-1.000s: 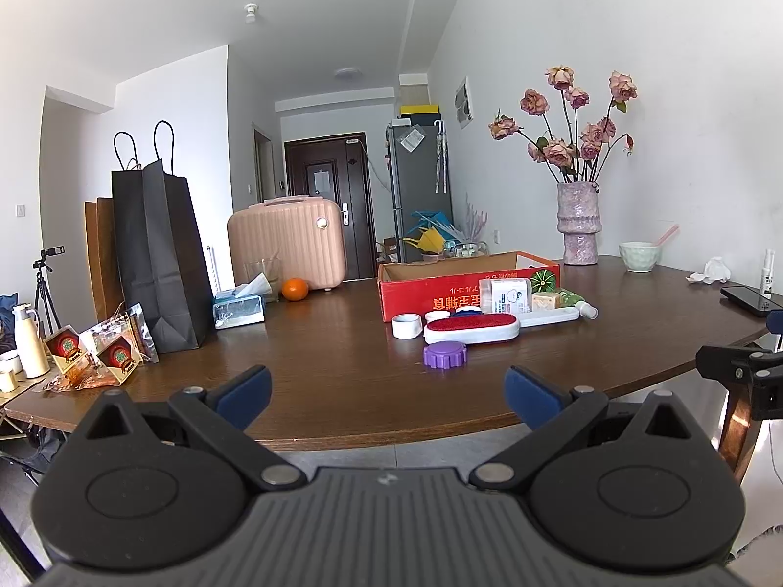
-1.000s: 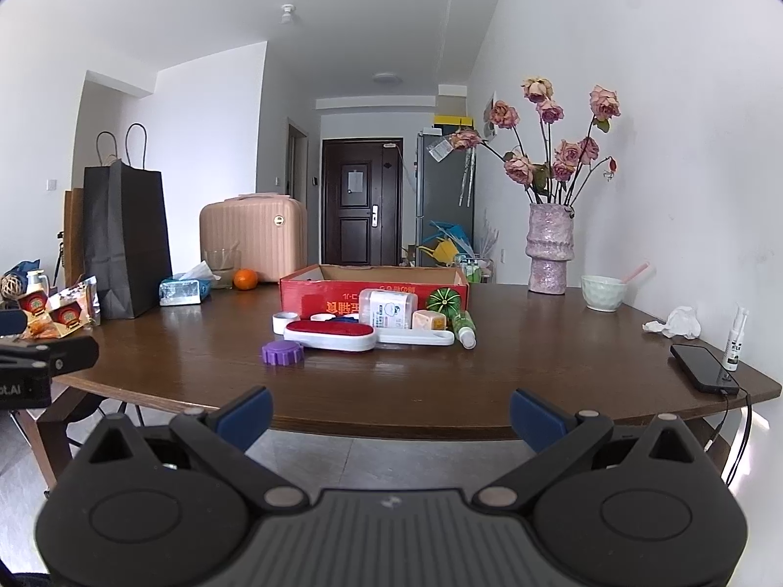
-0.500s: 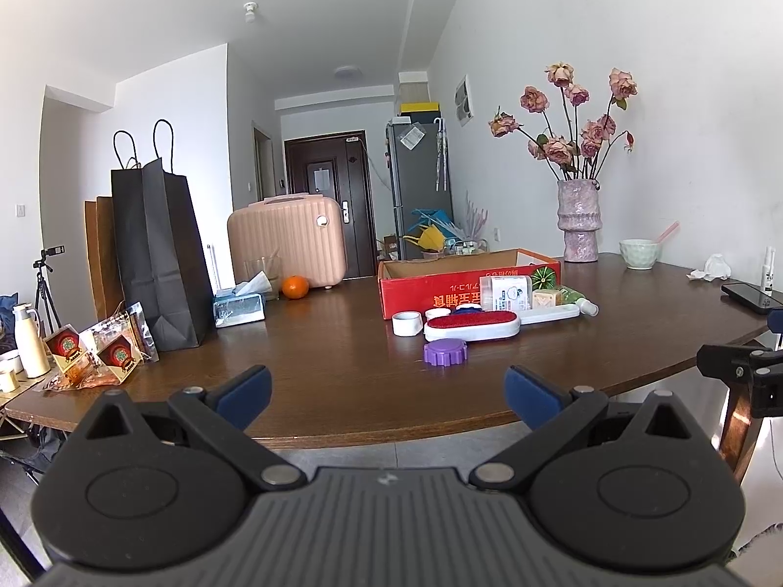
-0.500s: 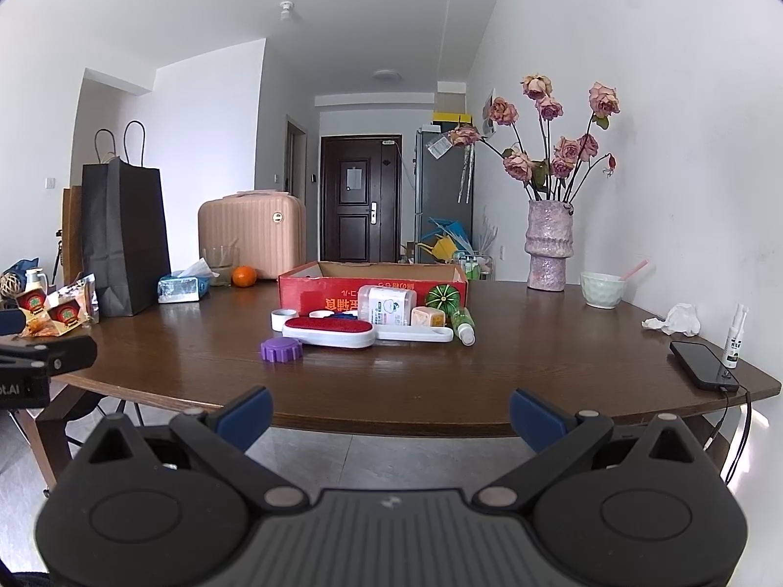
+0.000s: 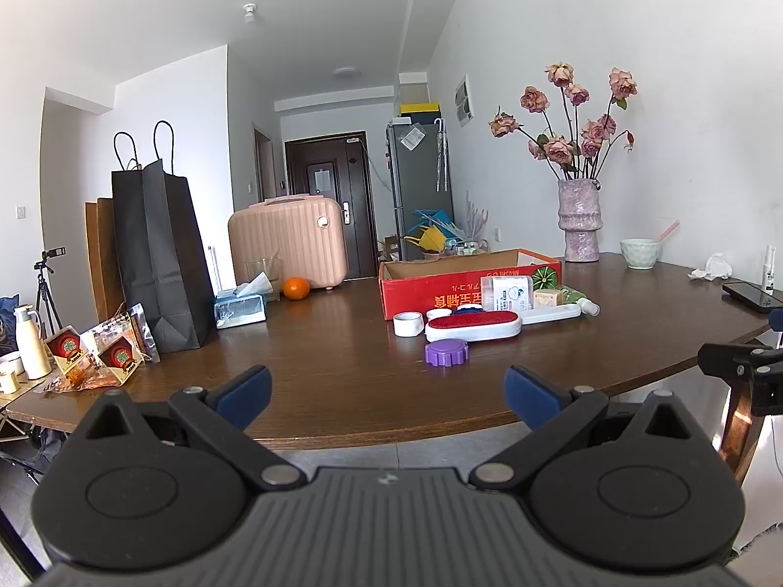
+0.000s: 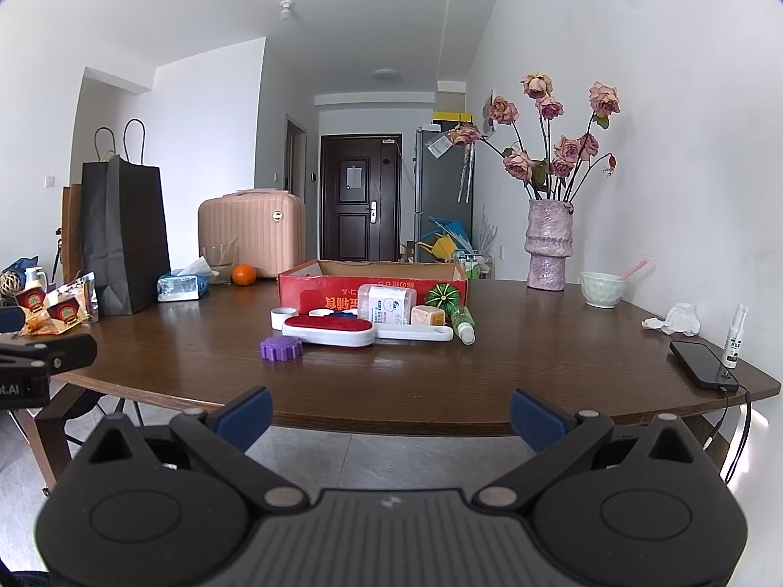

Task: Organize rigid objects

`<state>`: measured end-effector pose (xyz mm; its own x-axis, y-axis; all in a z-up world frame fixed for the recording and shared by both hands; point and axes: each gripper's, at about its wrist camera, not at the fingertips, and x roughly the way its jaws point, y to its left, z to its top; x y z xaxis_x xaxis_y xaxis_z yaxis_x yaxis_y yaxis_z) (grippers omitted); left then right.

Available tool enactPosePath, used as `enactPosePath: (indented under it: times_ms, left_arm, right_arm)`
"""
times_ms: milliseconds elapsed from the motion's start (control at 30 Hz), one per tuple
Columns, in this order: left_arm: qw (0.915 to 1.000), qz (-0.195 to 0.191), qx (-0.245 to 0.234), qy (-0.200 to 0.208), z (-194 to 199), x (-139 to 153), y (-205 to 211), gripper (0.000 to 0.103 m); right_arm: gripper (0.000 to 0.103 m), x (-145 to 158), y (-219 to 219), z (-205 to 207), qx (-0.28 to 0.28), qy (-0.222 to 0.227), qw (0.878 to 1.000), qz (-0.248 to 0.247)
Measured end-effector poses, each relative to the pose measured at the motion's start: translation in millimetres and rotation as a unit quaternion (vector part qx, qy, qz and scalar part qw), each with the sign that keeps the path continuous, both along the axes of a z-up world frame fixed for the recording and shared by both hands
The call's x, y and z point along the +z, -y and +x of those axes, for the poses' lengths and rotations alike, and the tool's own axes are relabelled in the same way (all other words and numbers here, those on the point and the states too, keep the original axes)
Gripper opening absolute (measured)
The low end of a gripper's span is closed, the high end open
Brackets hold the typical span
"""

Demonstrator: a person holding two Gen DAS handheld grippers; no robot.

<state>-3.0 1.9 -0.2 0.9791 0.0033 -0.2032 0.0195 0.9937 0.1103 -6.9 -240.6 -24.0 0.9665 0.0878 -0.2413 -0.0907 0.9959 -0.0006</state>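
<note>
A shallow red cardboard box (image 5: 435, 291) (image 6: 318, 291) stands in the middle of the brown table (image 6: 440, 376). In front of it lie a purple ridged lid (image 5: 446, 352) (image 6: 280, 348), a white brush with a red pad (image 5: 473, 326) (image 6: 329, 330), a small white cup (image 5: 407, 323) (image 6: 282, 317), a labelled white container (image 5: 505, 293) (image 6: 386, 304), a green striped ball (image 6: 443, 298) and a green bottle (image 6: 463, 324). My left gripper (image 5: 386, 391) and right gripper (image 6: 390, 408) both hover open and empty before the table's near edge, well short of the items.
A black paper bag (image 6: 122, 237), tissue box (image 6: 180, 286), orange (image 6: 243, 275) and pink suitcase (image 6: 252, 232) fill the left and back. A vase of roses (image 6: 547, 249), bowl (image 6: 602, 288), phone (image 6: 702, 364) and spray bottle (image 6: 735, 337) sit right. Snack packets (image 5: 93, 352) lie at the left edge.
Both views have drifted very slightly; neither gripper has opened or shut, and nothing on the table has moved.
</note>
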Motion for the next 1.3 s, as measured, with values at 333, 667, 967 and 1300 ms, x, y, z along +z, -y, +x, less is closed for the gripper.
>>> enactPosePath:
  times_ms: [333,667,967,1300]
  left_arm:
    - [0.9997,0.023,0.007,0.009,24.7,-2.7,-1.6,0.103]
    - [0.9995,-0.001,-0.005,-0.032,90.6,-13.2,-7.0,0.103]
    - [0.9967,-0.012,-0.023,-0.076,171.3,-26.0,6.4,0.103]
    - [0.9879,-0.02,-0.044,-0.147,268.6,-40.4,28.5,0.103]
  right_arm:
    - [0.103,-6.3,-0.6,11.0,-0.009,0.016,1.0,-0.014]
    - [0.103,-21.0,-0.2,67.5,-0.025,-0.04,0.999,0.0]
    - [0.103,-19.8,17.8,152.4,-0.035,-0.067,0.996,0.037]
    - [0.103,-13.7,74.0,274.2,0.004,-0.125,0.987,0.098]
